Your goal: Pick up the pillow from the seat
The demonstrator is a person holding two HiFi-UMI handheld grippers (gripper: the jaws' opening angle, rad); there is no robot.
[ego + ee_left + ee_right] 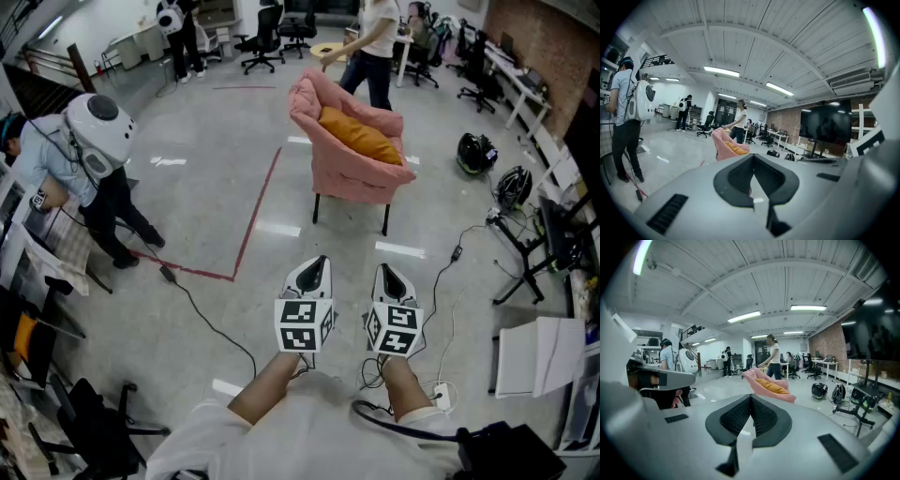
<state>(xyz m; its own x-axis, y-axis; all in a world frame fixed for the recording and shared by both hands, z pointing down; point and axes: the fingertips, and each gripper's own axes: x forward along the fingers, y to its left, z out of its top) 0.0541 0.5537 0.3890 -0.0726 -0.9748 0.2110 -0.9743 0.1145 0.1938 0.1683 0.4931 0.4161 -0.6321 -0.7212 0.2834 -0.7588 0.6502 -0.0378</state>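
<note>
The task is only at its beginning. The orange pillow (361, 137) is lying on the seat of the pink armchair (349, 180), leaning against the backrest, and nothing is touching it. The person is holding the left gripper (318, 265) and the right gripper (387, 273) side by side, low in front of the body. Both are pointing toward the chair but are well apart from it. In each gripper view the two black pads are pressing together with nothing between them, so both grippers are closed and empty. By all appearance nearly everything is left to do: going to the chair, opening the jaws, taking the pillow and lifting it off the seat.

Bare grey floor (328, 239) is lying between the grippers and the chair, so the direct way seems free. A red tape line (255, 223) is running on the floor to the left of the chair. A black cable (208, 319) is trailing across the floor to the left of the grippers, and it could be a thing to step over. A person in a white top (377, 33) is passing just behind the chair and might come into the way. Another person with a white backpack (98, 131) is standing far to the left. Two helmets (476, 153) are lying on the floor to the right of the chair.
</note>
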